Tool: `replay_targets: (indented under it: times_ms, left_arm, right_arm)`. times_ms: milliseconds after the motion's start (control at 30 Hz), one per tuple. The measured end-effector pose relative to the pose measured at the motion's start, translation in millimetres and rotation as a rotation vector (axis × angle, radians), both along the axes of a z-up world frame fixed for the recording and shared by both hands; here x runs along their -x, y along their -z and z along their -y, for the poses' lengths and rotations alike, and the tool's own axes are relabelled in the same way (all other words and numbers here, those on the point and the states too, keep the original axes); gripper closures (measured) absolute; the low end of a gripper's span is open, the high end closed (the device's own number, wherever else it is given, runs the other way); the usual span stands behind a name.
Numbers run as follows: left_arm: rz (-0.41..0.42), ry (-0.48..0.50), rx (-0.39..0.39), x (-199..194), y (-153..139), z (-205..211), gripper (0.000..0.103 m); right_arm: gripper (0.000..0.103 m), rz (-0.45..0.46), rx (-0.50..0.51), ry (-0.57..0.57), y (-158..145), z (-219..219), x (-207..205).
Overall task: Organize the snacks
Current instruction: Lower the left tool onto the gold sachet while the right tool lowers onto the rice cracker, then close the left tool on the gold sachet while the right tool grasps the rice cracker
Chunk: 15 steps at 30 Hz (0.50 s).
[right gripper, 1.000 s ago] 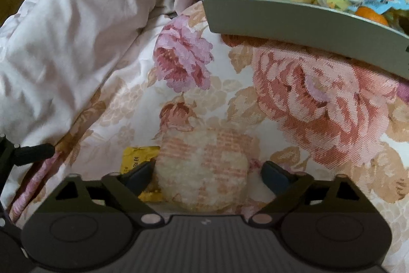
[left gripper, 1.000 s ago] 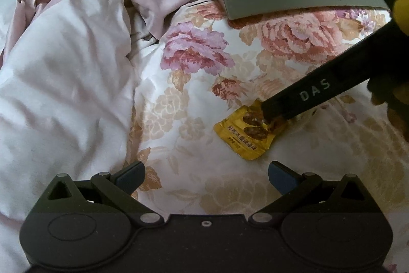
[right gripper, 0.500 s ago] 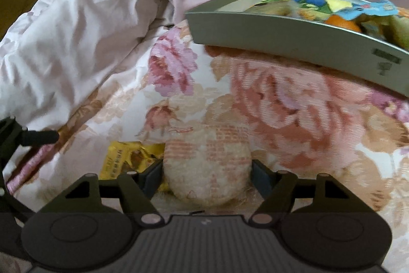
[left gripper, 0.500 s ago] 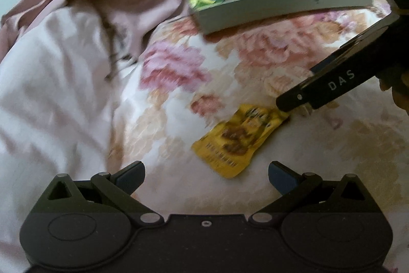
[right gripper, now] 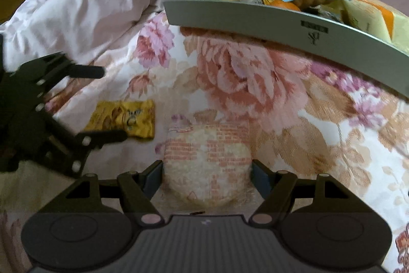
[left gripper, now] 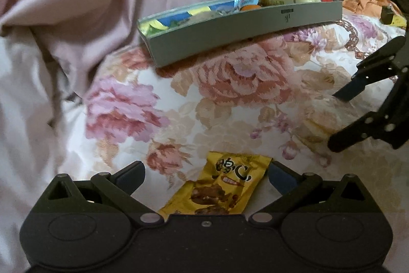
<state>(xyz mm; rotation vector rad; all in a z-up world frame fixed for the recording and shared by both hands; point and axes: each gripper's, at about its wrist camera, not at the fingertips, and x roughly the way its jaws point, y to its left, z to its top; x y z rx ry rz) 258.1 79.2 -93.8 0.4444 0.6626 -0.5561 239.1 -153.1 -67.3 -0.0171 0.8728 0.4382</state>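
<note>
The rice cracker (right gripper: pixel 207 163), a round puffed disc in a clear printed wrapper, sits between the fingers of the right gripper (right gripper: pixel 207 174). Those fingers have just been closing, and their pads now press on the wrapper's two sides, so the gripper is pinching the cracker. It is probably very light and brittle: a hard squeeze would likely crack it, and the film wrapper looks slick. The hold across the widest part of the disc, edge to edge, seems the safest place, with only enough pressure to keep it from sliding. It rests low over the floral bed cover (right gripper: pixel 255 83), well short of the grey tray (right gripper: pixel 281 22), which already holds mixed snacks.

The yellow packet (left gripper: pixel 219 188), a flat foil sachet printed with brown nuts, lies on the bed cover between the spread fingers of the left gripper (left gripper: pixel 205 177). Its right edge lies just beside the right finger (left gripper: pixel 278 178), and the left finger (left gripper: pixel 130 174) stands apart from it; neither pad visibly presses it. It looks light, soft and crinkly, likely to bend or slip when lifted, so a pinch across its short width near the middle should serve better than one at a corner. In the right wrist view the packet lies to the left of the cracker, apart from it.
</note>
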Motion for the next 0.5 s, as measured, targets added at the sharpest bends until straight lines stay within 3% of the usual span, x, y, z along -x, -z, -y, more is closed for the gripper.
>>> replay_targets:
  times_ms: [233, 500]
  left_arm:
    - [-0.093, 0.051, 0.009, 1.0, 8.5, 2.1, 0.006]
    - [-0.203, -0.023, 0.054, 2.1, 3.8, 4.5, 0.023]
  right_arm:
    - [0.026, 0.011, -0.031, 0.019, 3.5, 10.6, 11.7]
    - [0.026, 0.018, -0.044, 0.038, 3.0, 14.0, 15.7]
